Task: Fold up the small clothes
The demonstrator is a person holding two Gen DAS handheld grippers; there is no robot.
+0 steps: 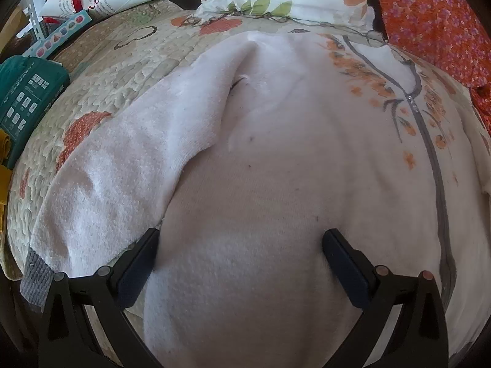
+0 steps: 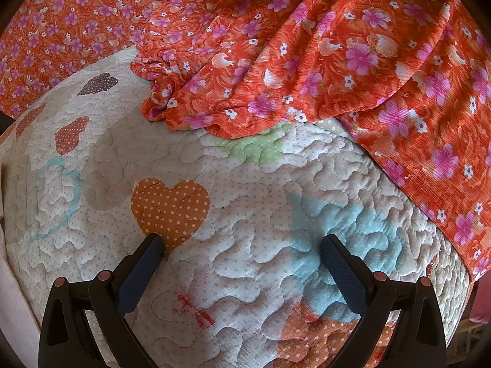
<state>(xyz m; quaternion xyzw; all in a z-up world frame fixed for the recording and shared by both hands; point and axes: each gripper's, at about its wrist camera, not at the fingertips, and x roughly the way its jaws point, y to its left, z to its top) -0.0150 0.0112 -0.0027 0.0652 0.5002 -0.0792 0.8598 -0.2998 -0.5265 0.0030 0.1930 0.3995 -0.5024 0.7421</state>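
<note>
Left tool (image 1: 241,245), jaws spread, over a white zip-front garment (image 1: 276,168), possibly touching; right tool (image 2: 242,250), likewise spread, above the quilted bedspread (image 2: 245,178), orange floral cloth (image 2: 353,70) at 1 o'clock.

A small white fleecy garment (image 1: 260,159) is lying spread on the quilted bedspread (image 1: 101,86), front side partly showing. A grey zipper line (image 1: 429,141) is running down its right part, flanked by an orange flower print. One sleeve (image 1: 138,168) is lying folded inward across the body, its terry inner side facing up, and its grey ribbed cuff (image 1: 36,279) is resting at the garment's lower left edge on the bedspread. The body is lying mostly flat, with soft wrinkles.
</note>
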